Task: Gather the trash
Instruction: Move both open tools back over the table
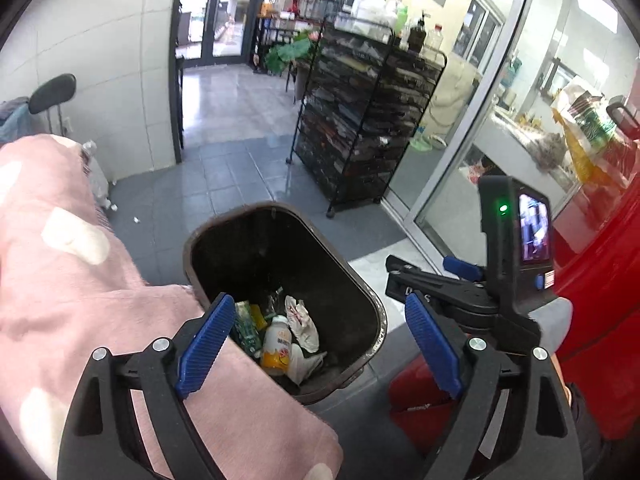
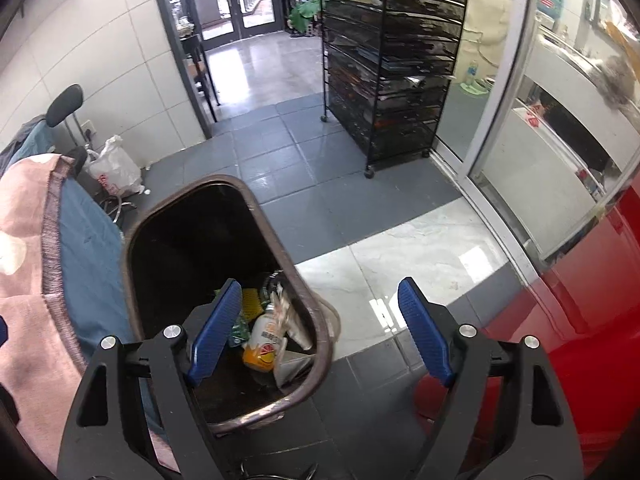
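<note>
Above the rounded brown bin [image 1: 372,300], both ribbed-padded grippers, left [image 1: 320,344] and right [image 2: 320,328], hang released; tiled floor [image 2: 320,200] beyond lies open.

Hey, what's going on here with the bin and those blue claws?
A person is collecting trash with a handheld claw in each hand. Both the left claw and the right claw hang open and empty over a dark trash bin on the tiled floor. In the bin lie a small orange-and-white drink bottle, crumpled white paper and a green wrapper. A pink blanket lies beside the bin.
</note>
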